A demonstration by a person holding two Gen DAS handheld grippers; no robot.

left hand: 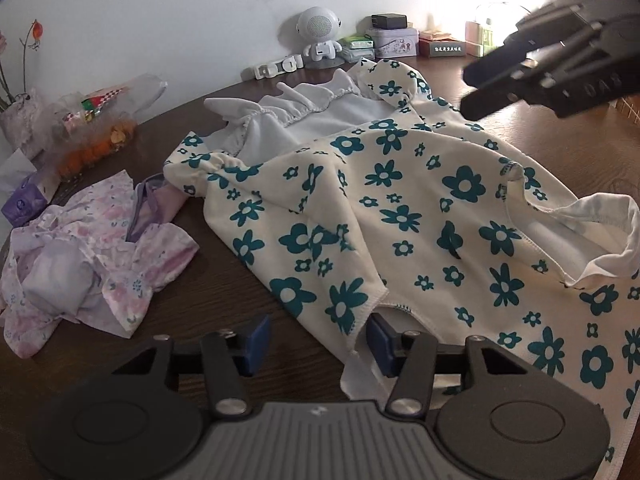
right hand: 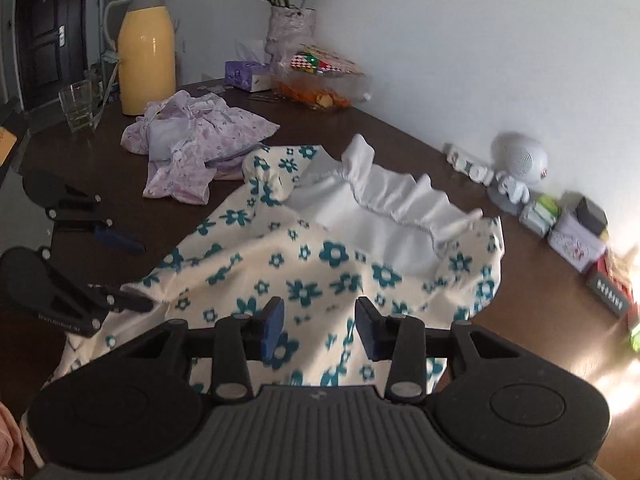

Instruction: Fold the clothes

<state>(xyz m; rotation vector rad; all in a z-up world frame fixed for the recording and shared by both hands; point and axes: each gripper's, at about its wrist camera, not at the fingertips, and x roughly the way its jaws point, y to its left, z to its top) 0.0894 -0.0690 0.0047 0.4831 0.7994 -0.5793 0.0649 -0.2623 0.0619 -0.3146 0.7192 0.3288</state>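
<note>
Fingers (left hand: 256,346) on the left gripper (left hand: 316,344) are spread wide and holding nothing, though the right-hand pad sits right against a hem corner of the flowered dress (left hand: 400,208), maybe slightly under it, hard to say. Over on the right gripper (right hand: 320,330) it's the same deal: fingers (right hand: 273,330) well apart, hovering above the cloth with nothing pinched.

So my read is we're at the very start of the fold, the laying-out and grabbing bit. That dress lies rumpled across the middle of the table (left hand: 224,272), white ruffle end toward the far edge by the wall, hem end toward the near edge. Nothing is folded yet as far as I can tell.

Next move probably wants the left fingers closed on that hem corner and the right ones dropped onto an edge too, then pulling the fabric flat.

Pose-wise, the left one is low at the near edge pointing along the dress, while the right one hangs higher, off the table, angled down.

Also a crumpled purple garment (left hand: 92,252) sits just beside the dress toward the left edge.
</note>
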